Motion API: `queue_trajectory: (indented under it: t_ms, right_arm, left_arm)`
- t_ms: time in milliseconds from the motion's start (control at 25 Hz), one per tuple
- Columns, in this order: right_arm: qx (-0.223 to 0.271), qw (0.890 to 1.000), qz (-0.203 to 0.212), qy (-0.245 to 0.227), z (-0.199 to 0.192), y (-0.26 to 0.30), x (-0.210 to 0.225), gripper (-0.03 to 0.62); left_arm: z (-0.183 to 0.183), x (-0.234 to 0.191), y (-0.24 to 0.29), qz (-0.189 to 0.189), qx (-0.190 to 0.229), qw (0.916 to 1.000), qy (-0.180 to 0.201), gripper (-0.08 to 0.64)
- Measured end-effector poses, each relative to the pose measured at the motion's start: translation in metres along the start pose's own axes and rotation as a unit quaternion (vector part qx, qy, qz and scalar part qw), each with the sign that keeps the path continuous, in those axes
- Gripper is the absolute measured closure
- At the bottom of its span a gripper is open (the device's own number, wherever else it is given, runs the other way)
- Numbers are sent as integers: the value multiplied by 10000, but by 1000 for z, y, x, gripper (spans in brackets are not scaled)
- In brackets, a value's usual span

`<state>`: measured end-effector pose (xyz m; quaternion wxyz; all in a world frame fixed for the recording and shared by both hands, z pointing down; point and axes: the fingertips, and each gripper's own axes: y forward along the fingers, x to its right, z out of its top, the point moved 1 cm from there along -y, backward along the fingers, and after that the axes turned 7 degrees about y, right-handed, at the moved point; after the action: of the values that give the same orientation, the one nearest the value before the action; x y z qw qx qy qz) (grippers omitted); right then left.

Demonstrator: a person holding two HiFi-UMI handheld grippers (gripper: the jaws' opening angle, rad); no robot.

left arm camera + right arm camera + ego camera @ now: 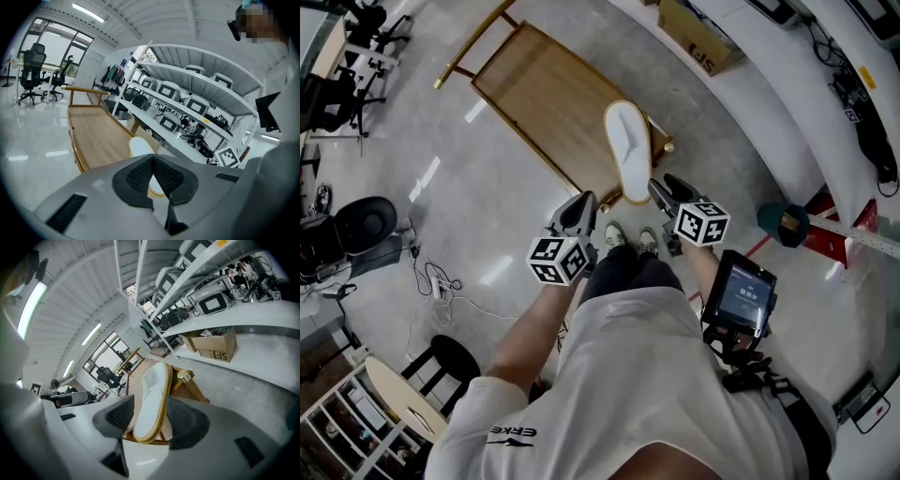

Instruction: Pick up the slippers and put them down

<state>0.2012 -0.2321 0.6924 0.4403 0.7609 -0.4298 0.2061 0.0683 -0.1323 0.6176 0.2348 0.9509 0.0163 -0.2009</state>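
Grey polished floor (487, 216) in a workshop, w/ white shelving racks (201, 93) running along one side of the tabletop & office chairs (30, 70) by the windows well beyond its far end. The low wooden tabletop (544, 94) on brass legs sits diagonally in the head view, its far corner cut off by the top edge. One white slipper (628, 150) w/ a yellow rim lies flat at the tabletop's near end, just beside the brass-capped corner post (185, 376); which face is up is hard to make out. The left tool (581, 208) hangs just off the tabletop's near end, jaws together at the tips w/ nothing btwn them. In the left gripper view its own body hides the slipper's near half & the tabletop's near edge. The right tool (661, 187) is at the tabletop's near corner by that post, jaws apart, w/ the slipper's near end btwn the pads. No squeeze shows, and whether a pad brushes the rim can't be told. The person's shoes (628, 239) stand just short of the tabletop's near end, and the torso blocks the floor behind them. A cardboard box (698, 37) sits under the racks off the tabletop's side, partly cut off at the top.
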Motion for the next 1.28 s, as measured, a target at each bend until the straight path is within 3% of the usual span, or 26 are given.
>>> queue_trajectory:
  t_ms: [160, 480, 680, 920, 960, 1040, 1280]
  right_arm:
    - [-205, 9987, 207, 429, -14, 18, 11, 364]
    - [-588, 9912, 488, 1078, -40, 47, 27, 350]
    - [-617, 9805, 1005, 1571, -46, 56, 24, 351]
    - [-597, 9745, 1272, 1752, -48, 64, 18, 353]
    - [-652, 9748, 1236, 1737, -49, 64, 19, 365]
    - [-711, 9746, 1196, 1756, -51, 65, 20, 470]
    - [-634, 9737, 1212, 1823, -41, 64, 12, 509]
  left_arm:
    - [-7, -7, 8, 1, -102, 9999, -26, 557]
    - [-18, -18, 22, 61, -272, 9995, -124, 557]
    - [-25, -22, 28, 107, -316, 9993, -154, 557]
    - [-26, -26, 23, 156, -338, 9992, -172, 557]
    - [-27, -26, 23, 165, -339, 9991, -174, 557]
    - [-28, -26, 22, 182, -338, 9991, -180, 557]
    - [-26, -27, 22, 195, -299, 9992, -183, 557]
